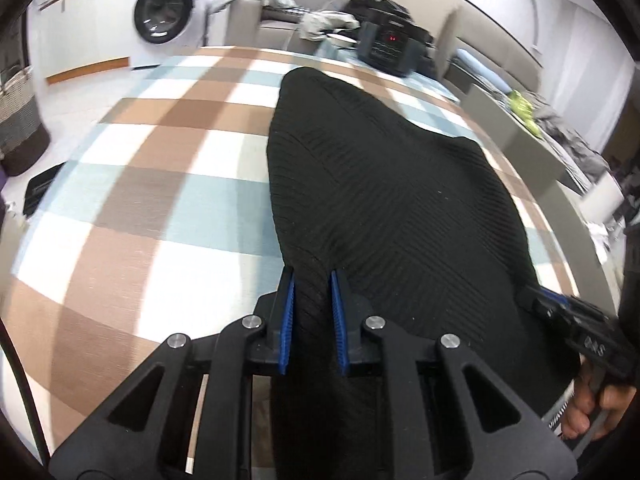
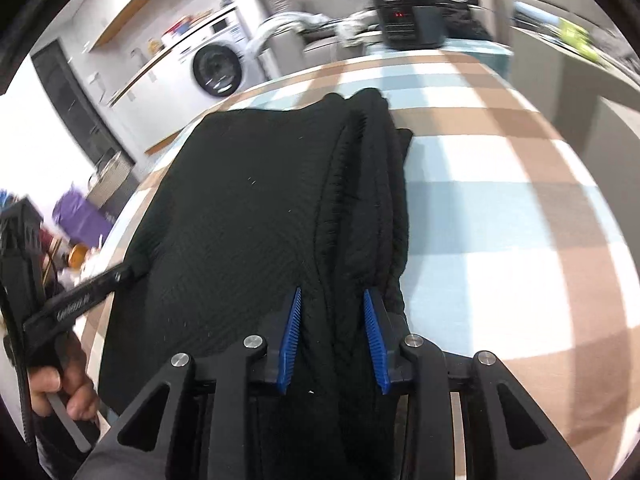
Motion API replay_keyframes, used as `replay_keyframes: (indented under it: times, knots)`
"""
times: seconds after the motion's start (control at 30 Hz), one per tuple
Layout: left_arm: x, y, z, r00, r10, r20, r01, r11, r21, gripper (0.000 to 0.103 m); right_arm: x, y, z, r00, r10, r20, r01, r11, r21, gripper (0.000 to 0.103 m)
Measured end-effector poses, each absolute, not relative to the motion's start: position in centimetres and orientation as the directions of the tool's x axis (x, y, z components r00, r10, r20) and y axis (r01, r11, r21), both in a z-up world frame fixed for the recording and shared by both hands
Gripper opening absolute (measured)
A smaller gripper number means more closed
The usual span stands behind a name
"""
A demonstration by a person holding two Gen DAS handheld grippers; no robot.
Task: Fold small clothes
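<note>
So the black ribbed knit garment (image 1: 384, 200) is spread out on the desk with the brown, pale blue and white checked cloth (image 1: 152, 184), running from the near edge up toward the far edge. From the left wrist view it sits toward the right side of the desk, with a long stretch of checked cloth bare on its left. From the right wrist view it's the other way round: the garment takes up the left part and the bare checks run off to the right edge.

Both tongs are clamped on the near end of the garment. The left tongs (image 1: 313, 280), black with blue ribbed pads, are nearly closed with a bunched strip of the knit pinched between the pads. The right tongs (image 2: 332, 296) stand a bit wider, but they're gripping a thicker bundle, several folds of the fabric stacked along the garment's right edge, and the pads press on it from both sides.

You can see each tool from the other camera too: the right one at the garment's near right corner, held by a hand (image 1: 596, 404), and the left one at the near left corner, also in a hand (image 2: 64, 380).

At the far edge of the desk there's a black box with a small red display (image 1: 390, 44). Behind all that, a white front-loading washing machine (image 1: 164, 12) against the wall, a bit blurry.
</note>
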State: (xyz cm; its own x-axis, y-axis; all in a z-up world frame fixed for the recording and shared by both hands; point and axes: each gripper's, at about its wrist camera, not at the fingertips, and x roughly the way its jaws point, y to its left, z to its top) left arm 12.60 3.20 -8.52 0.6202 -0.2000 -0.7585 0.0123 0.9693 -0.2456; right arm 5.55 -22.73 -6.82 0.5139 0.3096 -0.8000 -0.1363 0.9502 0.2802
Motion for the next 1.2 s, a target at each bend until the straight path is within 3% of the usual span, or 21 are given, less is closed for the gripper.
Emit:
replay_keyframes:
  times: [0.3, 0.5, 0.57, 0.6, 0.67, 0.77, 0.83, 0.93, 1.03, 1.2]
  knots:
    - [10.7, 4.6, -6.4, 0.672, -0.2, -0.713, 0.016, 0.967, -0.256, 0.015, 5.0, -24.5, -4.3, 0.553, 0.331, -0.764, -0.145, 0.942, 0.303, 0.034]
    - [10.2, 2.6, -4.9, 0.674, -0.235, -0.7, 0.086, 0.967, -0.242, 0.016, 7.8, -23.1, -5.5, 0.511, 0.4, -0.761, -0.19, 0.916, 0.355, 0.033]
    - [10.4, 2.2, -4.9, 0.67, -0.245, -0.7, 0.097, 0.965, -0.245, 0.016, 9.0, -22.7, -6.0, 0.5, 0.42, -0.757, -0.194, 0.907, 0.374, 0.024]
    - [10.5, 2.0, -4.9, 0.667, -0.252, -0.702, 0.102, 0.963, -0.249, 0.016, 9.4, -22.5, -6.2, 0.476, 0.437, -0.763, -0.204, 0.899, 0.387, 0.008]
    - [10.6, 1.6, -4.8, 0.661, -0.253, -0.706, 0.108, 0.964, -0.244, 0.016, 9.3, -22.1, -5.0, 0.501, 0.424, -0.754, -0.239, 0.905, 0.351, 0.006]
    - [10.8, 1.0, -4.7, 0.656, -0.266, -0.707, 0.131, 0.962, -0.24, 0.021, 8.4, -22.2, -3.0, 0.562, 0.405, -0.721, -0.254, 0.914, 0.315, 0.006]
    - [11.2, 0.2, -5.2, 0.637, -0.272, -0.721, 0.155, 0.962, -0.227, 0.033, 8.5, -22.1, -3.8, 0.55, 0.358, -0.754, -0.235, 0.933, 0.272, 0.006]
    - [11.7, -0.6, -6.1, 0.611, -0.265, -0.746, 0.164, 0.964, -0.209, 0.033, 9.1, -21.7, -6.0, 0.493, 0.299, -0.817, -0.204, 0.953, 0.226, 0.01]
    - [11.7, -0.8, -6.0, 0.606, -0.273, -0.747, 0.182, 0.962, -0.204, 0.033, 8.2, -22.1, -4.4, 0.556, 0.287, -0.78, -0.197, 0.957, 0.212, 0.018]
    - [13.3, -1.7, -5.6, 0.596, -0.309, -0.741, 0.231, 0.95, -0.21, 0.033, 8.6, -21.3, -2.5, 0.582, 0.343, -0.738, -0.262, 0.937, 0.229, 0.02]
